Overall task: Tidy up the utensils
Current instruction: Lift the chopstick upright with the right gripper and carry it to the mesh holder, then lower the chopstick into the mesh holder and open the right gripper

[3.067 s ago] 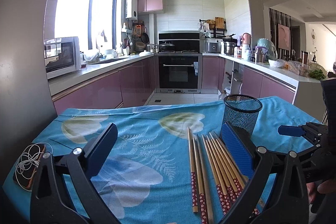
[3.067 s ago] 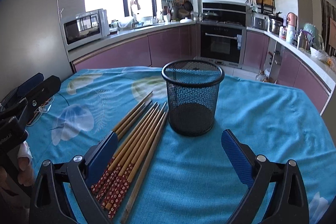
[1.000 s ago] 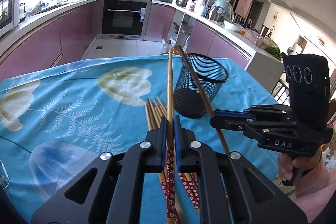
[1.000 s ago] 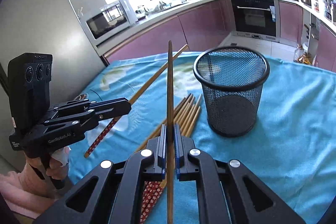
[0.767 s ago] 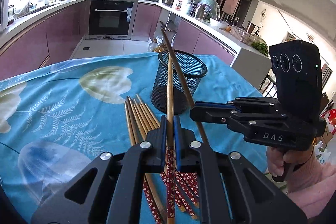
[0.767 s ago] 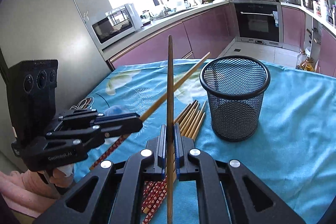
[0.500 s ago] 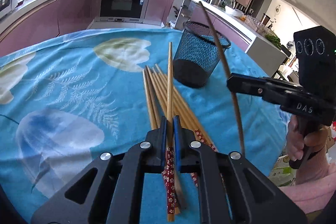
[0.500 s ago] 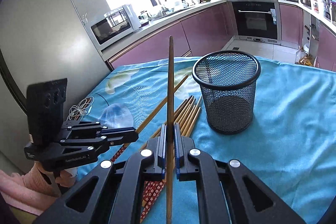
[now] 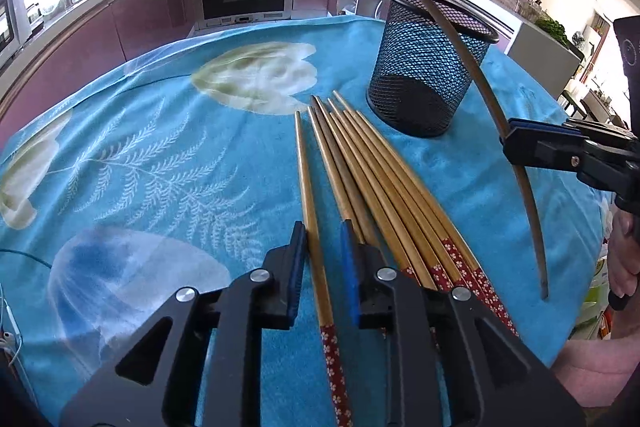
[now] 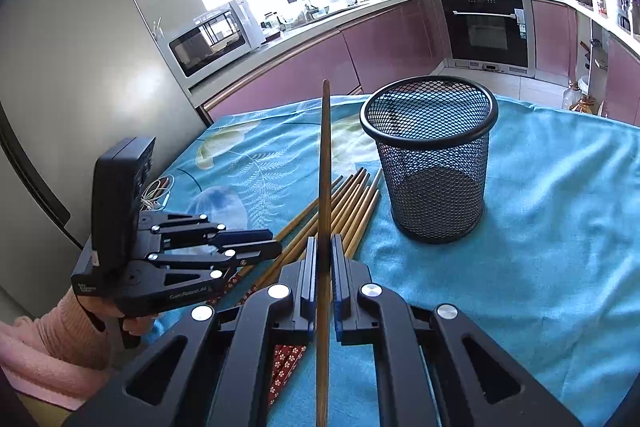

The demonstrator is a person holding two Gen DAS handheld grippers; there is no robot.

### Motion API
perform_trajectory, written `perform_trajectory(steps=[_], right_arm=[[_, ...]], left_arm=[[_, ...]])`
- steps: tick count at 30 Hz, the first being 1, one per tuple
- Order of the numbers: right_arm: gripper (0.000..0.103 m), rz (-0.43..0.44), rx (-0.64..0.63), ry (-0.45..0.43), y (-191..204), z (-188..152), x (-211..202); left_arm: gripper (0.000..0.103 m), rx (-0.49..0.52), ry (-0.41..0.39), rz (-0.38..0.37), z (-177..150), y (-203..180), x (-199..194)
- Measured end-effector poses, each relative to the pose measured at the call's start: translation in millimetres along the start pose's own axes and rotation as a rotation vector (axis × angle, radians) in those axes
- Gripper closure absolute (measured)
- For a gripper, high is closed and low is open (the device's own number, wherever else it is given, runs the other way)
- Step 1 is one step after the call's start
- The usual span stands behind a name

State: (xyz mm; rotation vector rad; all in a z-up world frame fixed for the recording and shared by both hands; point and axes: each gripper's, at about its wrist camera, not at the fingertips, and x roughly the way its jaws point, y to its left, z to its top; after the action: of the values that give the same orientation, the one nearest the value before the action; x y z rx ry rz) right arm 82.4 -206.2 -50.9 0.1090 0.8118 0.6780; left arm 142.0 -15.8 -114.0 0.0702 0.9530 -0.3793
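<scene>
Left tongs (image 9: 324, 247) low over the blue floral cloth (image 9: 168, 155) on the counter, jaws just parted a little, a single chopstick (image 9: 310, 211) lying loose in the gap between the blue pads, flat on the cloth, its red flowered end toward the camera. Just right of it, touching side by side, a fanned bundle of chopsticks (image 9: 384, 187), tips aimed at the black mesh cup (image 9: 428, 63), red patterned ends nearest the tongs. Mesh cup upright on the cloth, just beyond the bundle's tips, nothing seen inside it. Right tongs (image 10: 324, 259) clamped shut on a darker chopstick (image 10: 325, 163), held off the cloth, slanting up and forward beside the cup, its tip near the height of the cup's rim in the right wrist view. Same tongs and stick at the right edge of the left wrist view, a hand in a pink sleeve (image 9: 588, 371) on the handle. In the right wrist view, a tangle of white cable (image 10: 158, 193) beyond the left tongs.
</scene>
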Motion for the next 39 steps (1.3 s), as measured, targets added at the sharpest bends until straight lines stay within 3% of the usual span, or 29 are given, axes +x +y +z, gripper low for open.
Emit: perform_trajectory(steps=[5, 11, 27, 33, 39], right_arm=[[0.097, -0.001, 0.007, 0.006, -2.0, -1.2, -0.5], [0.097, -0.003, -0.009, -0.028, -1.2, 3.7, -11.7], [0.097, -0.001, -0.090, -0.252, 1.0, 65.4, -75.6], [0.097, -0.027, -0.109, -0.314, -2.5, 96.4, -91.8], [0.097, -0.071, -0.104, -0.337, -14.9, 119.8, -95.9]], left_arm=[[0.093, -0.001, -0.002, 0.010, 6.7, 3.3, 5.0], [0.095, -0.038, -0.038, 0.021, 10.1, 2.6, -3.0], [0.095, -0.060, -0.420, -0.145, 74.1, -8.0, -134.1], [0.096, -0.068, -0.520, -0.182, 112.9, -20.2, -154.6], [0.096, -0.047, -0.583, -0.161, 150.0, -45.1, -153.1]])
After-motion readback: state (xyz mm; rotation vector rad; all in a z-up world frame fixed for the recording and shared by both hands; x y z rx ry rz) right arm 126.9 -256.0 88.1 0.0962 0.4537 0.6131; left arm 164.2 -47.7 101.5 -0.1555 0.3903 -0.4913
